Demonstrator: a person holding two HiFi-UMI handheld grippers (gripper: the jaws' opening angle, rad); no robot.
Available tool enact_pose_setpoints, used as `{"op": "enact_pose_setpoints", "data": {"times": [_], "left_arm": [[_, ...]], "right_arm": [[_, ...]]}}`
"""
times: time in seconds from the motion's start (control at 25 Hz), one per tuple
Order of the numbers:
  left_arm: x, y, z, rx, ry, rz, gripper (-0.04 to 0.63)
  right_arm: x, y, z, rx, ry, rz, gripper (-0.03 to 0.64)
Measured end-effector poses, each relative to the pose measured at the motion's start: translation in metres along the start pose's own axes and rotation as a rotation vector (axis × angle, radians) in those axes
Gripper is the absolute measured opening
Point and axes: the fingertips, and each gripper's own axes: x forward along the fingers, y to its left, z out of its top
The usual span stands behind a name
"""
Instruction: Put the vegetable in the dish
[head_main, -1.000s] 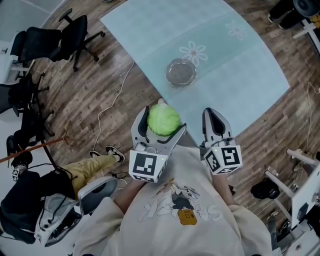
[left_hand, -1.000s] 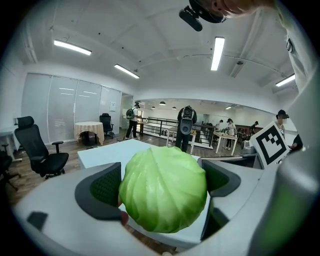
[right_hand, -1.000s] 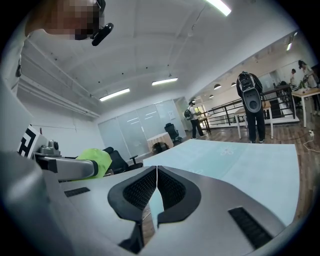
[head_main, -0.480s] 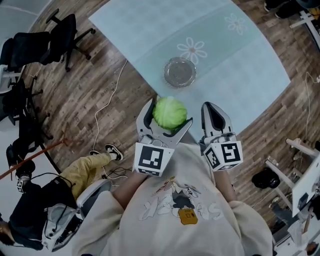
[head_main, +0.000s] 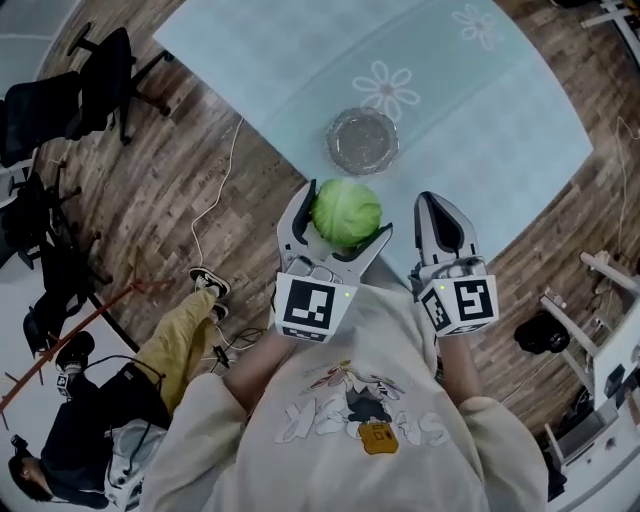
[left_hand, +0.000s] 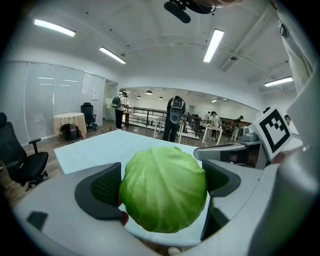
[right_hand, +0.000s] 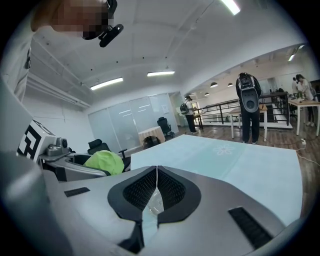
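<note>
Holding the cabbage (head_main: 347, 212) in my left gripper (head_main: 342, 216), I have it up in the air at the near edge of the pale blue table (head_main: 300, 70). The jaws press its left and right sides, spread wide to take it, and the dark pads touch the leaves in the left gripper view. The head of cabbage is close to round, so no long axis stands out. Its leaf veins run upward and fan out toward the top, and I cannot tell where the stem end sits. My left forearm reaches forward from my chest, marker cube nearest me, jaws pointing toward the table. Just beyond the cabbage, apart from it, the glass dish (head_main: 363, 141) rests on the table beside a printed flower. To the right, my right gripper (head_main: 443, 222) is level with the left one and near it, forearm likewise stretched forward. Its jaws are closed together with nothing between them, only a thin seam showing where the pads meet.
</note>
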Motion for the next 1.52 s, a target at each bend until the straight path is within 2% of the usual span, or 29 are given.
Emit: {"op": "enact_pose_setpoints", "data": {"times": [0.36,0.64,1.04,1.4,1.52], "left_arm": [[0.049,0.022,-0.024,0.03,0.049,-0.068,0.509],[0.084,0.034,-0.048,0.029,0.072,-0.094,0.509],[0.137,0.043,-0.09,0.059,0.147,-0.15,0.509],[0.173,0.054,-0.136,0.059,0.238,-0.141,0.509],[0.183,0.055,-0.149,0.081,0.272,-0.137,0.509]], "right_arm": [[0.029,-0.021,-0.016,0.037,0.018,-0.077,0.025],[0.043,-0.033,-0.04,0.074,0.052,-0.112,0.025],[0.072,-0.055,-0.068,0.132,0.099,-0.15,0.025],[0.088,-0.072,-0.087,0.174,0.117,-0.18,0.025],[0.093,-0.08,-0.092,0.178,0.121,-0.19,0.025]]}}
